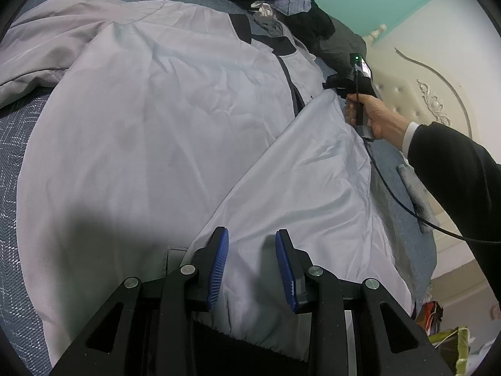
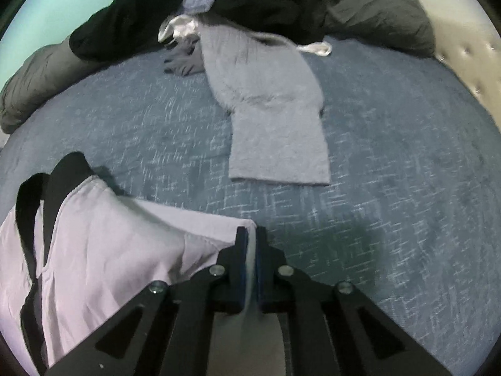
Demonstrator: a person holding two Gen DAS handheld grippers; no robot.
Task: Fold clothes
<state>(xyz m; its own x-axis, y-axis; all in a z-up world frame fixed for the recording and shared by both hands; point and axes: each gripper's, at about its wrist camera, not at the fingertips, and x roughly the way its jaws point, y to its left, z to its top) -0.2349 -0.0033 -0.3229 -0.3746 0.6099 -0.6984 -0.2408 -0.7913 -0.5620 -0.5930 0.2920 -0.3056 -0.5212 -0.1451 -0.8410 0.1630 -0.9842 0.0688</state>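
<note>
- A blue bedspread point(image 2: 391, 163) covers the bed.
- A pale jacket point(image 1: 150, 119) lies spread on it, one side folded inward.
- The left gripper point(image 1: 252, 266) hovers over the fold, jaws apart, holding nothing.
- The right gripper point(image 2: 251, 250) pinches the jacket's edge.

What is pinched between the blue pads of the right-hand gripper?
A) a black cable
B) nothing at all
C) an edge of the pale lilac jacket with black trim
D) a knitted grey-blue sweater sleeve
C: in the right wrist view the right gripper is nearly shut on a thin fold of the pale lilac jacket.
</note>
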